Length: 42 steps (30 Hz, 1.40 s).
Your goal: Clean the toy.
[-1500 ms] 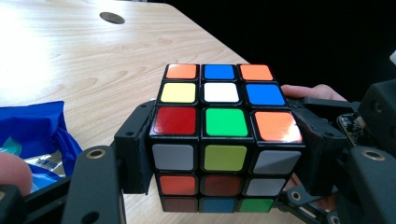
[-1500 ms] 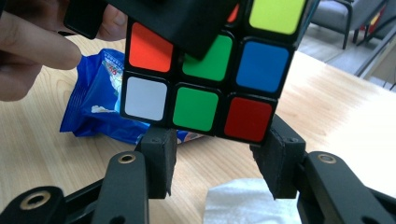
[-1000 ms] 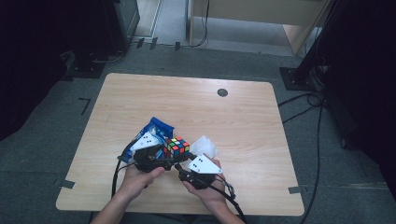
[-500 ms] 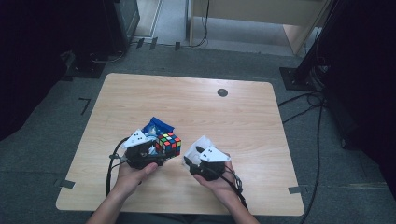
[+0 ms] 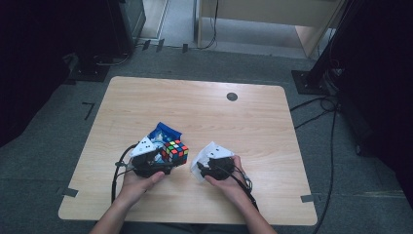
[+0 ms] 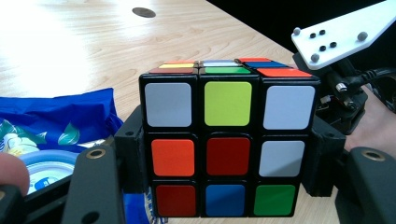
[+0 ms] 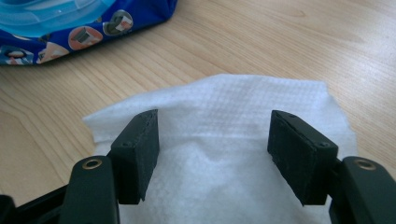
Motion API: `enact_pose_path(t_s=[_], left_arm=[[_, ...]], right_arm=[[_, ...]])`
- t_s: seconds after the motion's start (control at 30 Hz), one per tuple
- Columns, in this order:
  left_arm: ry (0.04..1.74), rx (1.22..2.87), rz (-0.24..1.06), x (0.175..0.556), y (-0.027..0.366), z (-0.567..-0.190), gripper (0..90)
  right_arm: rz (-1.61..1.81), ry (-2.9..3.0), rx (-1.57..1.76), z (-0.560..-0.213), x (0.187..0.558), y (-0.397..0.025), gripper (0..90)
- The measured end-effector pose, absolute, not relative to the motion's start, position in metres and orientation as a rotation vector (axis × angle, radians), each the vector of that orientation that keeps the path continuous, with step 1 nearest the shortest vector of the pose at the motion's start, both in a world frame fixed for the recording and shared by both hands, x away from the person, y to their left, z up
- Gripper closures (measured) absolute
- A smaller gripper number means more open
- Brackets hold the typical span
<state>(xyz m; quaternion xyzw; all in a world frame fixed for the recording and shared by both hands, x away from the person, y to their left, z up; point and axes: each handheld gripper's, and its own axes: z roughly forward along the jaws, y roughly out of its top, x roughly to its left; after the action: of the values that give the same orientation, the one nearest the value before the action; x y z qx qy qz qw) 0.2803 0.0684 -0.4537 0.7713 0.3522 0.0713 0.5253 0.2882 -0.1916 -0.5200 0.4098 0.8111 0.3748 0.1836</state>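
Note:
A scrambled Rubik's cube [image 6: 228, 144] is clamped between the jaws of my left gripper [image 6: 224, 161], held just above the table. From above, the cube [image 5: 174, 151] is in front of the left hand, with the left gripper [image 5: 170, 157] shut on its sides. A white wipe [image 7: 233, 135] lies flat on the wood. My right gripper [image 7: 219, 149] stands open over it, one jaw on each side, with nothing pinched. In the high view the right gripper [image 5: 203, 168] is just right of the cube, and the wipe [image 5: 196, 170] lies under it.
A blue wipes packet [image 5: 163, 132] lies on the table beyond the cube, also seen as the packet [image 6: 51, 121] and the packet [image 7: 70, 28]. The wooden table [image 5: 253, 117] has a dark round grommet [image 5: 232, 96] at the back. Cables trail toward the near edge.
The left gripper has carried the cube slightly left. The right hand has swung from beneath the cube out to the right, so the two grippers stand a little apart.

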Motion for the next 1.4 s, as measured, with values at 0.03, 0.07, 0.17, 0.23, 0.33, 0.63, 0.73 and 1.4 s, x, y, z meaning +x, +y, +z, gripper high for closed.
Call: enact_pose_path(t_s=[0.03,0.07,0.17,0.23,0.33,0.63,0.73,1.4], left_arm=[[0.843,1.845,0.175,0.28,0.068,-0.454,34.0],[0.843,1.846,0.177,0.28,0.068,-0.454,33.9],[0.841,1.847,0.179,0.28,0.068,-0.453,34.0],[0.837,1.85,0.179,0.28,0.068,-0.453,34.0],[0.824,1.865,0.182,0.279,0.068,-0.453,34.0],[0.829,1.889,0.235,0.277,0.063,-0.454,33.9],[0.818,1.902,0.251,0.276,0.061,-0.454,34.0],[0.578,2.023,0.32,0.253,0.025,-0.463,34.0]], right_arm=[[1.059,2.29,1.164,-0.521,0.289,-0.192,34.7],[1.063,2.288,1.17,-0.521,0.289,-0.192,34.7],[1.072,2.287,1.167,-0.522,0.29,-0.194,36.1],[1.07,2.273,1.162,-0.522,0.289,-0.196,44.0],[1.073,2.259,1.189,-0.522,0.289,-0.199,52.7],[1.072,2.212,1.264,-0.519,0.29,-0.211,87.2],[1.155,2.167,1.239,-0.507,0.285,-0.211,87.8],[1.627,2.137,0.84,-0.429,0.237,-0.171,87.6]])
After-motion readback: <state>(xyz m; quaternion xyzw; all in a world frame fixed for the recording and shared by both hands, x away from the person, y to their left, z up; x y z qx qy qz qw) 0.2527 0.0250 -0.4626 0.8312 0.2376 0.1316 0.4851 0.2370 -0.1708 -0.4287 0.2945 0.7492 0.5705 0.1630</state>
